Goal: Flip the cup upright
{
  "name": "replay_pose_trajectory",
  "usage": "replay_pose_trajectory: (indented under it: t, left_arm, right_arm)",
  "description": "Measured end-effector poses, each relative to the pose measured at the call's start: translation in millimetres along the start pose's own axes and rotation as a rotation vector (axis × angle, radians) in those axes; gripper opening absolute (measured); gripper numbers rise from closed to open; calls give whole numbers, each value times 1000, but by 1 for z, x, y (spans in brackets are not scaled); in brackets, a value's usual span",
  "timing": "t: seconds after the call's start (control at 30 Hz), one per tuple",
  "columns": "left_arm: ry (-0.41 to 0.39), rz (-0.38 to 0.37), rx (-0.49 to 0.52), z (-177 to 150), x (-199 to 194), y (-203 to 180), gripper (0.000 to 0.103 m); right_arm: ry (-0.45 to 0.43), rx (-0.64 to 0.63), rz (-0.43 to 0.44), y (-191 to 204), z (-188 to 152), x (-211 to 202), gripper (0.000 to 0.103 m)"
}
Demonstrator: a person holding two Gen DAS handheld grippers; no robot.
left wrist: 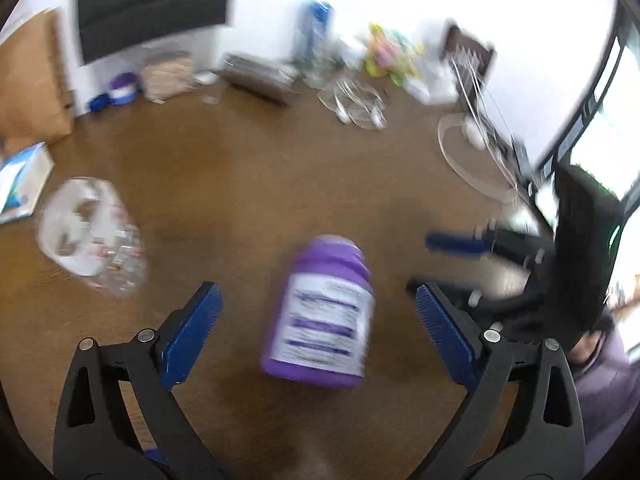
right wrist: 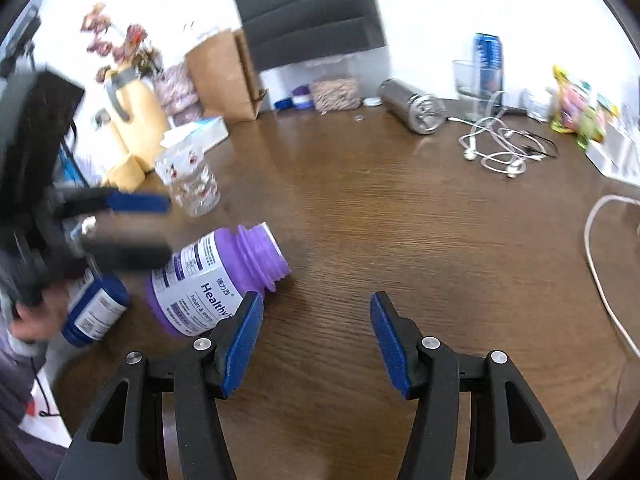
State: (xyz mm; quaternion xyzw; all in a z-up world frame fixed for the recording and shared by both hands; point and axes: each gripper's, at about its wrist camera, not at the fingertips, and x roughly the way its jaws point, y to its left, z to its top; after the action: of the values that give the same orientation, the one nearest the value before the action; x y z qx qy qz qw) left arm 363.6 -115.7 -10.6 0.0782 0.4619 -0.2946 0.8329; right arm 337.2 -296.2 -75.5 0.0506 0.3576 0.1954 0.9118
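Observation:
A purple bottle [right wrist: 208, 284] with a white label lies on its side on the brown table [right wrist: 400, 240], its open threaded mouth pointing up and right. In the left wrist view the blurred purple bottle [left wrist: 324, 312] lies between the fingers of my left gripper [left wrist: 316, 296], which is open and not touching it. My right gripper [right wrist: 316, 300] is open with nothing in it, and its left fingertip sits just in front of the bottle's base. My left gripper [right wrist: 132, 228] shows as a blur left of the bottle. The right gripper [left wrist: 440, 264] hovers right of it.
A clear printed glass [right wrist: 192, 184] sits behind the bottle. A blue bottle [right wrist: 96, 312] lies by a hand at the left edge. A steel tumbler [right wrist: 416, 106] lies on its side at the back, near white earphones [right wrist: 496, 152], a can [right wrist: 488, 52], a paper bag [right wrist: 224, 76].

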Motion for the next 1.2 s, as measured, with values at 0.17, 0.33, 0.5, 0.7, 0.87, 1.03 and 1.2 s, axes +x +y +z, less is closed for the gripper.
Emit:
replay_pose_trajectory:
  t: [0.17,0.33,0.5,0.7,0.87,1.03,1.2]
  left_arm:
    - [158,63,113,2,42,-14,60]
    - [105,41,70,4,26,-10,60]
    - [42,84,80,5,-1,-12,60]
    - [-128,90,125,-5,-45,-15,60]
    - [-166,82,143,-14,-58,-15,60]
    - [-166,92,125,-18,-59,-8,60]
    - [-172,73,114,-24,-61,-4,61]
  right_arm:
    - [28,59,39,-9,-3,-6,61]
    - [30,100,146,-6,1,-9,61]
    - [30,286,400,-14,17,4,75]
    - [122,447,652,4,30,37,81]
    - [123,548,781,18,31,52,74]
    - [131,554,772,26,29,57,67]
    - [102,488,687,33,34,45,67]
